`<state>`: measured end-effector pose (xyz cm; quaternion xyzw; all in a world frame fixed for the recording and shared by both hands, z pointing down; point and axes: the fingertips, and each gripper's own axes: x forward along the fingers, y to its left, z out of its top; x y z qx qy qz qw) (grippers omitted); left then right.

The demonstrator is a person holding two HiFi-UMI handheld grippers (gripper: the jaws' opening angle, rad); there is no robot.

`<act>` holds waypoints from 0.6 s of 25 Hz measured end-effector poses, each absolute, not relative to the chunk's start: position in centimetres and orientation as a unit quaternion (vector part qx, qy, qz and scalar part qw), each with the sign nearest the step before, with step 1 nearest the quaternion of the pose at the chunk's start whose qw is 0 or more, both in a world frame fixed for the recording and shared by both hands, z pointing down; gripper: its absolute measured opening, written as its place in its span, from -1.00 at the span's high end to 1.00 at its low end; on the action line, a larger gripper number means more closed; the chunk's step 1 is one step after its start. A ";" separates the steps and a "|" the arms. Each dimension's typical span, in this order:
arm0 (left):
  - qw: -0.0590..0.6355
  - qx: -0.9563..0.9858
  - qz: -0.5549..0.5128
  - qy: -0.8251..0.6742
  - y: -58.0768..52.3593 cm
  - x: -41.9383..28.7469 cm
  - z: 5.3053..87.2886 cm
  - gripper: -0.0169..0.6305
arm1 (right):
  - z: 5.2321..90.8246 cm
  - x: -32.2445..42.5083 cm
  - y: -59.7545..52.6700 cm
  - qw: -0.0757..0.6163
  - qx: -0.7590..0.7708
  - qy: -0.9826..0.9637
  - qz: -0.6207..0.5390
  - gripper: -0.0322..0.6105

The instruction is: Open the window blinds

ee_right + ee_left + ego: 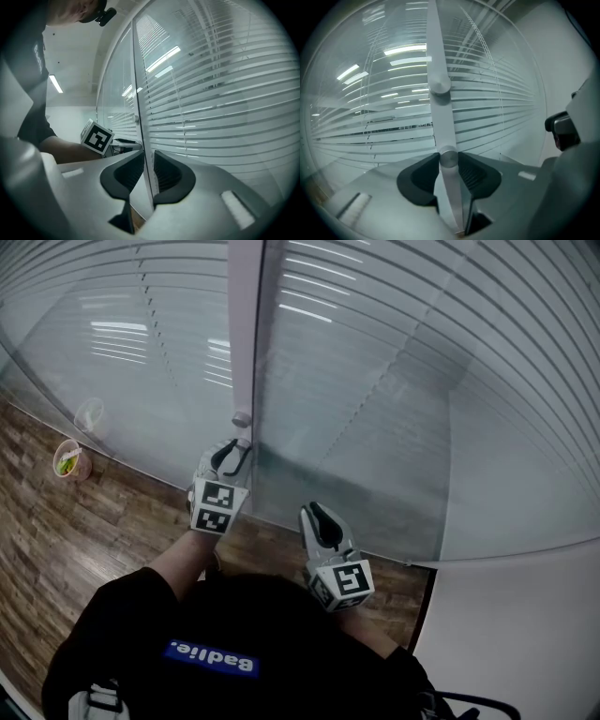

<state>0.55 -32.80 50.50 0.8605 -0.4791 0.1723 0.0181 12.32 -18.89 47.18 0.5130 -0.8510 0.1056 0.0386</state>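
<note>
A: Head view?
B: Person is facing the blinds (394, 371) behind glass. Left gripper (239, 444) is reaching to the post (246, 324), just under the upper knob (242, 418). Right gripper (315, 512) is hanging near the glass, to the right of the post.
A: Left gripper view?
B: Jaws are pinching the lower knob (449, 157) on the post.
A: Right gripper view?
B: Jaws are standing narrowly parted with nothing between them. The post edge is showing behind the gap.
A: Progress?
B: Lower knob is being gripped. Slats are lying mostly shut, so I judge the turning is not yet done.
</note>
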 end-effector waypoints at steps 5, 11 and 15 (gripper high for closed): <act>0.036 0.865 0.160 -0.474 -32.8 0.5 50.5 0.56 | 47.6 12.6 -18.8 0.038 0.519 -0.846 0.118 0.74; 0.161 0.869 0.082 -0.460 -33.0 0.3 50.8 0.57 | 47.6 12.4 -19.0 0.037 0.511 -0.850 0.120 0.79; 0.238 0.863 0.034 -0.444 -33.0 0.2 50.8 0.57 | 47.9 12.1 -18.9 0.035 0.506 -0.852 0.129 0.80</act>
